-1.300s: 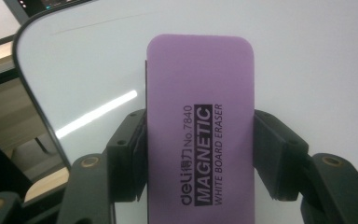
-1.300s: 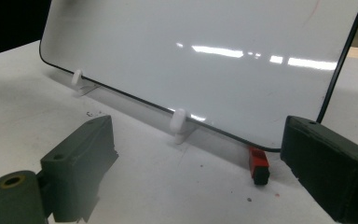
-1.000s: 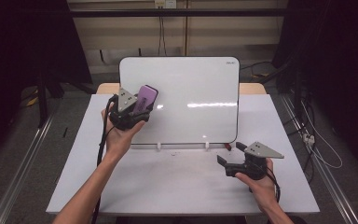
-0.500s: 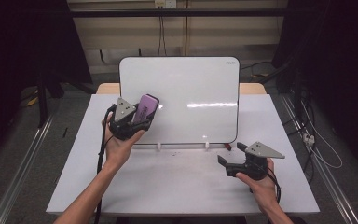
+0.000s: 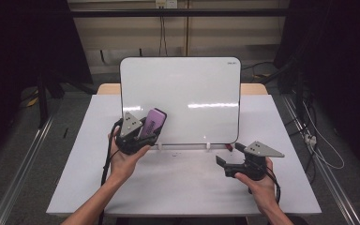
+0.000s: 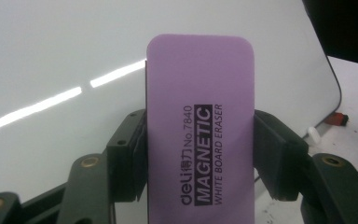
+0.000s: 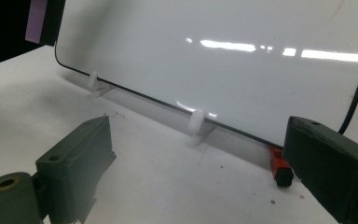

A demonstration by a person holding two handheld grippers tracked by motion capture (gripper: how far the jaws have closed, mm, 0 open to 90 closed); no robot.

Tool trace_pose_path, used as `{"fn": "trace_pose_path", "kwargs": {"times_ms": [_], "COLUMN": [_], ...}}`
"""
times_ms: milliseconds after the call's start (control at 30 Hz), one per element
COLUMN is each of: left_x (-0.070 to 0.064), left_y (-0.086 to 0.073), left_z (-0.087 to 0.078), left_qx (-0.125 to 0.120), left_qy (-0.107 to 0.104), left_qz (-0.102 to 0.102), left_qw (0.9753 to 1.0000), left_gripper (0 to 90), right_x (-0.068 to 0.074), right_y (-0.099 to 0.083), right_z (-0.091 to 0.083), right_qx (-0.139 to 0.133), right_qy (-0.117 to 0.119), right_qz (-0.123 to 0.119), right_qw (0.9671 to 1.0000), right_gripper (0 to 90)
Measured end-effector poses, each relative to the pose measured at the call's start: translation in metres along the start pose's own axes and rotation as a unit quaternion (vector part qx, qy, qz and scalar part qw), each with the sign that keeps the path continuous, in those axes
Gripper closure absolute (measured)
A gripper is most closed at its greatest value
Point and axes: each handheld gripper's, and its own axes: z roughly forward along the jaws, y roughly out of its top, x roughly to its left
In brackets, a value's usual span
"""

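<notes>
White table (image 5: 178, 187) — left tool (image 5: 143, 133) clamps purple eraser (image 5: 153, 122) at whiteboard (image 5: 183, 93).

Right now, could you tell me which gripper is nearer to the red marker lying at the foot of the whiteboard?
Right. The right gripper sits open just in front of the red marker, while the left gripper holds the purple eraser at the whiteboard's far lower corner.

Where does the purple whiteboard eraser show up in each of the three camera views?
High view: eraser left of centre, in the left gripper, before the whiteboard.
Left gripper view: centre, clamped between both jaws.
Right gripper view: top left corner.
Shared landmark: the whiteboard.
</notes>
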Motion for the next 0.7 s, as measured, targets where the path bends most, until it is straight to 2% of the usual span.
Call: {"fn": "trace_pose_path", "kwargs": {"times_ms": [100,233,300,367,400,567,633,700], "left_x": [-0.004,-0.008,-0.009,-0.013,-0.016,-0.025,-0.028,-0.031], "left_y": [-0.001,-0.006,-0.009,-0.012,-0.012,-0.002,0.001,0.001], "left_z": [-0.004,-0.006,-0.004,0.000,0.001,0.002,0.002,0.002], "left_qx": [-0.004,-0.008,-0.006,-0.005,-0.007,-0.018,-0.023,-0.025], "left_qy": [-0.011,-0.024,-0.027,-0.027,-0.031,-0.051,-0.053,-0.060], "left_qz": [-0.009,-0.025,-0.038,-0.037,-0.043,-0.044,-0.038,-0.046], "left_qw": [0.9999,0.9994,0.9989,0.9989,0.9986,0.9976,0.9976,0.9968], "left_gripper": [41.3,41.2,41.2,41.2,41.2,41.2,41.2,41.2], "right_x": [0.002,0.004,0.006,0.009,0.010,0.019,0.024,0.028], "right_y": [0.002,0.003,0.004,0.007,0.009,0.023,0.029,0.034], "right_z": [-0.001,-0.002,-0.001,0.000,0.001,0.005,0.008,0.012], "right_qx": [-0.005,-0.011,-0.014,-0.024,-0.027,-0.050,-0.062,-0.079], "right_qy": [0.003,0.015,0.016,0.021,0.027,0.049,0.061,0.075], "right_qz": [-0.001,0.010,0.008,0.013,0.016,0.019,0.020,0.022], "right_qw": [1.0000,0.9998,0.9997,0.9994,0.9991,0.9974,0.9960,0.9938], "right_gripper": [8.2,8.8,8.8,8.8,8.8,9.6,12.0,16.7]}}
